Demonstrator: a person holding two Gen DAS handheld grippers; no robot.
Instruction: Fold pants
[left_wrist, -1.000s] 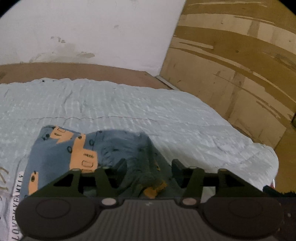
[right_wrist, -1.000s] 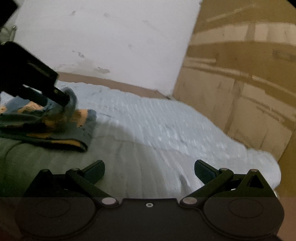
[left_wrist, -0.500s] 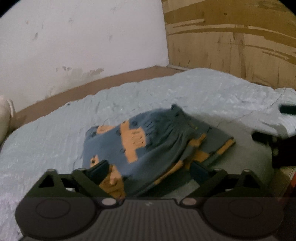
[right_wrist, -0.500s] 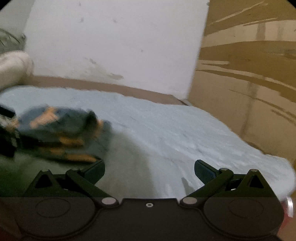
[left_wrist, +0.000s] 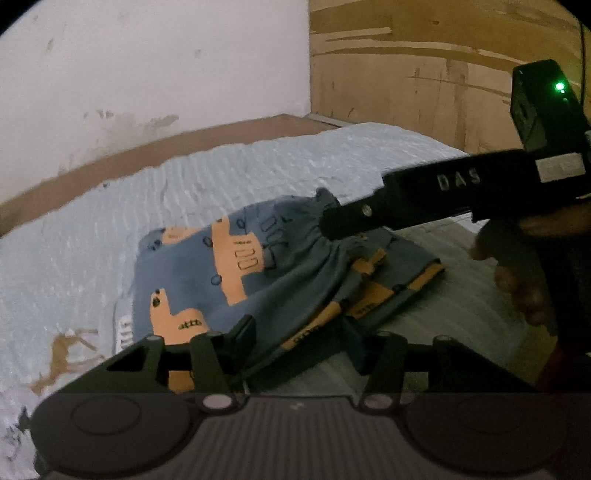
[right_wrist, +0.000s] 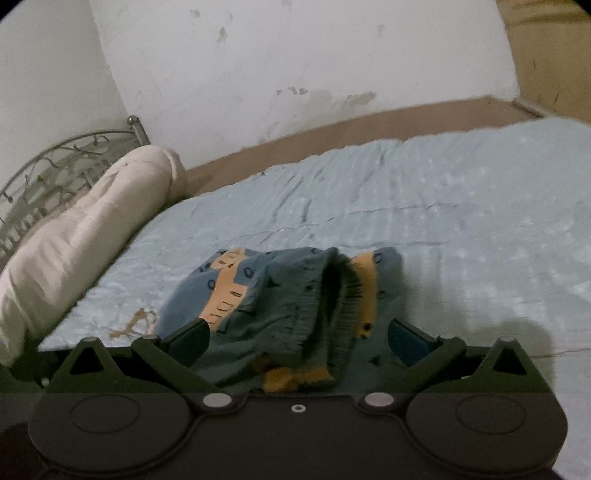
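The blue pants with orange print lie folded in a bundle on the light blue bedsheet. My left gripper sits at the bundle's near edge. Its jaws are closing, and bunched cloth fills the gap between them and touches both fingers. In the right wrist view the pants show their gathered waistband, which lies between the wide-apart fingers of my open right gripper. From the left wrist view the right gripper reaches in from the right over the waistband, with a person's hand behind it.
A long pale bolster lies along the metal headboard at the left. A brown bed frame edge runs under the white wall, and a wooden panel stands at the right. The sheet carries an orange deer print.
My right gripper swung left and came in over the pants, so the waistband now lies between its fingers. My left gripper's fingers stand closer together on the cloth than half a second ago.
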